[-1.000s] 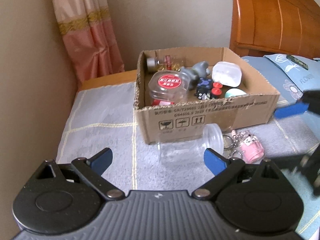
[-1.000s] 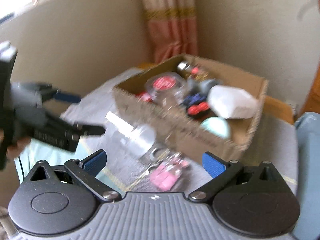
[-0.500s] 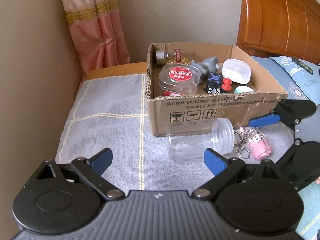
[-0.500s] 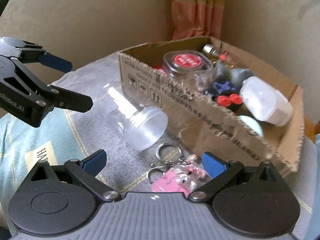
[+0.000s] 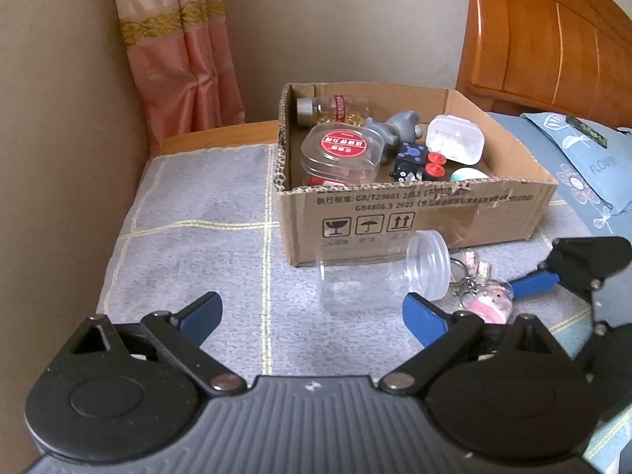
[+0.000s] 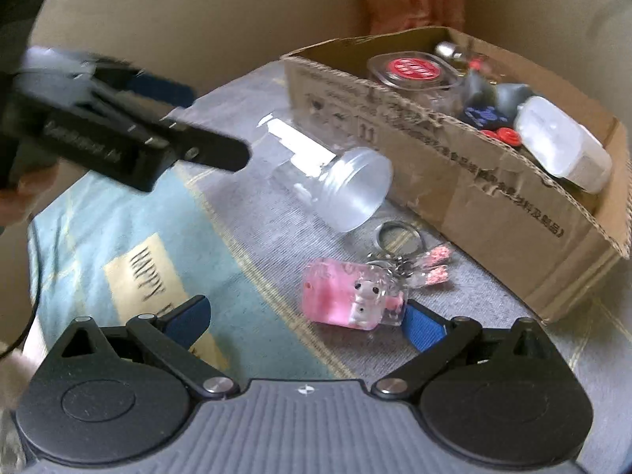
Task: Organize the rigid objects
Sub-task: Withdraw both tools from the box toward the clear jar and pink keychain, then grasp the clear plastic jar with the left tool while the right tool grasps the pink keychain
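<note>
Grey cloth: keychain (image 6: 355, 296) between right fingers (image 6: 424, 326).

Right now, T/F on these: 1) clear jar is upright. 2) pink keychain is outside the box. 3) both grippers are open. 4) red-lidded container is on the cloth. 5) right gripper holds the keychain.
1) False: the clear jar lies on its side in front of the cardboard box.
2) True: the pink keychain lies on the cloth.
3) True: left gripper and right gripper are both open.
4) False: the red-lidded container sits inside the box.
5) False: it holds nothing.
</note>
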Available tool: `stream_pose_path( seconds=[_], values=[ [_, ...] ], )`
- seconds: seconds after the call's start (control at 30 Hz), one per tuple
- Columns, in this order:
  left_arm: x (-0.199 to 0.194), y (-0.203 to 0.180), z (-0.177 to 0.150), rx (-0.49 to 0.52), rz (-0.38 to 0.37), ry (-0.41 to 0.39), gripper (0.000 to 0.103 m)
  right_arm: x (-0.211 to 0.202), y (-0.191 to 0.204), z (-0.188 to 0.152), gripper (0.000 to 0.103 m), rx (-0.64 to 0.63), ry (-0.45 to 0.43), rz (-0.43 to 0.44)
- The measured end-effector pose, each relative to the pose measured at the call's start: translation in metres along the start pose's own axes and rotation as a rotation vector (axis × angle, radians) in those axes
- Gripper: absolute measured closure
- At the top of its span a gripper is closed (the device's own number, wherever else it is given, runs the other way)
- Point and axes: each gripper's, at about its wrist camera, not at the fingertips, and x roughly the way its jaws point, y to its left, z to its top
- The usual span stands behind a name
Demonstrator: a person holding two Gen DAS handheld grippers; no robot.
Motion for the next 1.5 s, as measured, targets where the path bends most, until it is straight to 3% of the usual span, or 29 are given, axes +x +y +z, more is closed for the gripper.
stream_pose_path(
  seconds=[0.13,0.57,0.73,0.8,1.1,1.5],
  values=[
    [0.000,-0.002,-0.001,0.005,-0.023,-0.007,0.006,0.010,0.000,0.002,0.000,0.026,-0.047,-0.154],
    [0.028,-0.023,-0.011,0.049,-0.095,0.040,0.006,-0.014,-0.048,-0.026,0.000,0.240,-0.105,-0.314],
    [0.044,-0.030,-0.020,0.042,-0.093,0.080,0.006,-0.019,-0.055,-0.036,0.000,0.237,-0.115,-0.314],
    [0.048,-0.033,-0.024,0.051,-0.070,0.069,0.000,-0.020,-0.055,-0.038,0.000,0.229,-0.121,-0.308],
    [0.057,-0.040,-0.020,0.013,-0.040,0.000,0.001,-0.016,-0.055,-0.034,0.000,0.175,-0.131,-0.264],
    [0.069,-0.043,-0.006,-0.008,-0.012,-0.013,0.001,-0.013,-0.052,-0.032,0.000,0.115,-0.144,-0.215]
  ],
)
